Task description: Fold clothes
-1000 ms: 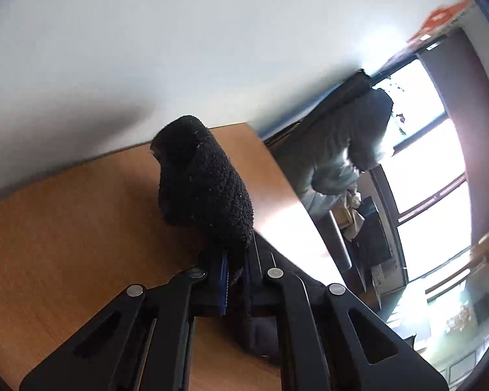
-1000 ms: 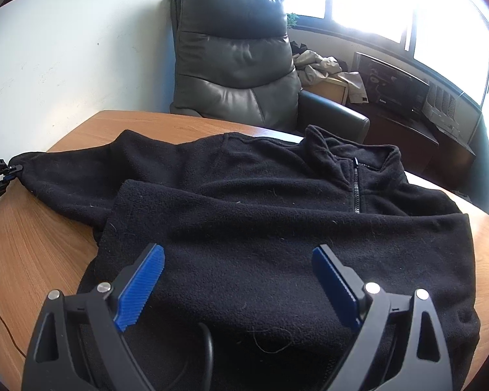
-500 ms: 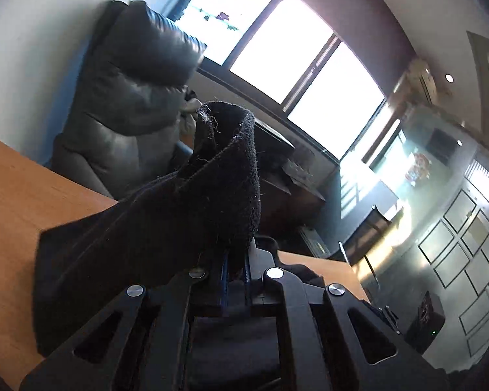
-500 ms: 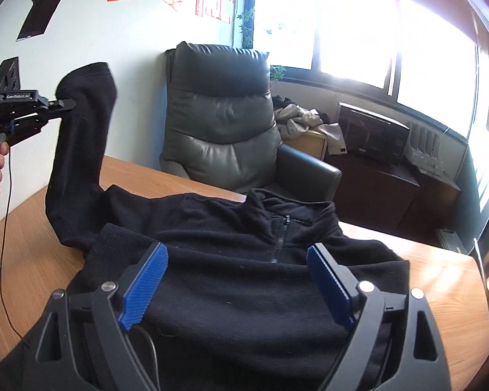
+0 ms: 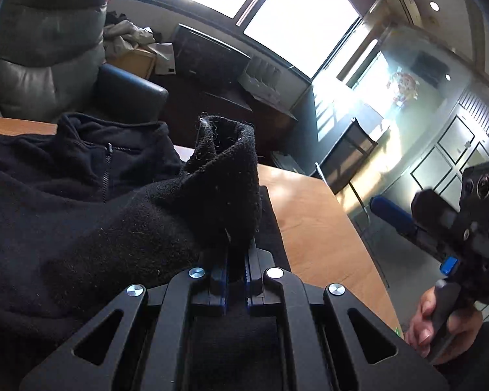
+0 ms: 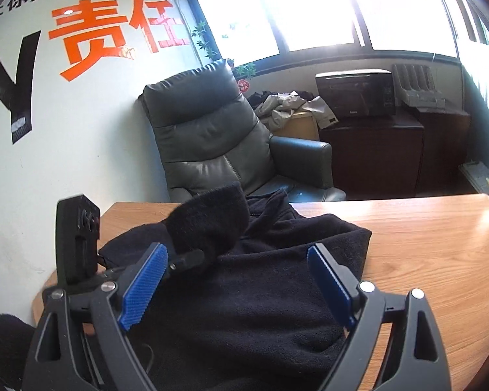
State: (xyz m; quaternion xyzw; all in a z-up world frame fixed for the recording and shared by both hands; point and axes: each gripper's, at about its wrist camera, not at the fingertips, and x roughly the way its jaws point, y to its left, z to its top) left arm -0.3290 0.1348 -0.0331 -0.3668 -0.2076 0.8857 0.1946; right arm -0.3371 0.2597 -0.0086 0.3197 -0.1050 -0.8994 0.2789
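Pinching the sleeve cuff (image 5: 226,176), the left gripper (image 5: 235,280) holds it above the black fleece jacket (image 6: 244,293) on the wooden table (image 6: 440,244). The right gripper (image 6: 238,286) is spread, holding nothing. The fleece looks soft and light (it droops), so seams and cuffs seem best to grasp.

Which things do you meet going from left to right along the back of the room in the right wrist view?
Grey leather armchair → heap of pale crumpled clothes → dark boxy appliance → grey slotted rack.
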